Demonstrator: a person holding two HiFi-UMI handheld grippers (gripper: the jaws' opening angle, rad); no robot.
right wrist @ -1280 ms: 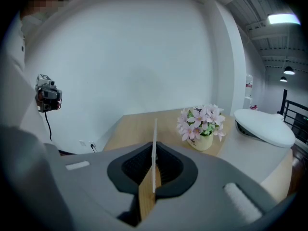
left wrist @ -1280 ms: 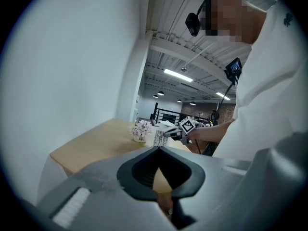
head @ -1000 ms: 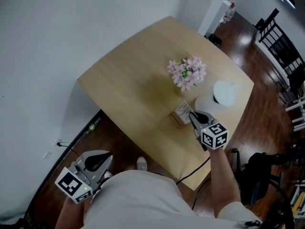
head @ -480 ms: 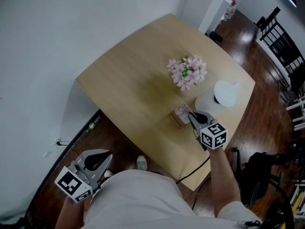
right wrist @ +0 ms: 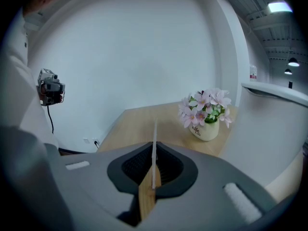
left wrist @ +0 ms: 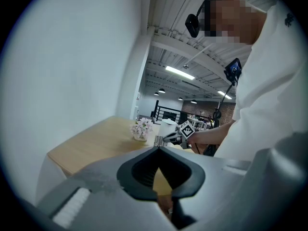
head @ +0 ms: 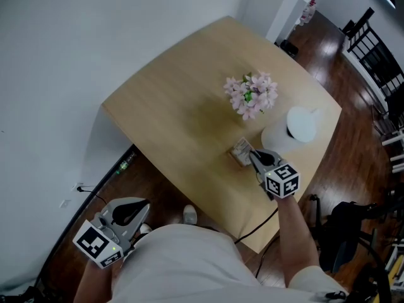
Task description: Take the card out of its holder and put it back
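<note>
Right hand-held gripper (head: 253, 156): jaws pressed together on the card, held over the bench (head: 170, 106).
Card (right wrist: 154, 150): upright and edge-on between the right jaws, its top edge standing past their tips.
Wooden strip (right wrist: 146, 196): shows in the gap just below the card; I cannot tell whether it is the holder or the bench.
Flower pot (right wrist: 205, 129): ahead of the right hand-held gripper and a little to its right, apart from it.
White rounded object (head: 297, 126): close on the right hand-held gripper's right side.
Left hand-held gripper (head: 128, 211): jaws together on nothing, well off the bench, low beside the person's body over the floor (head: 145, 175).
</note>
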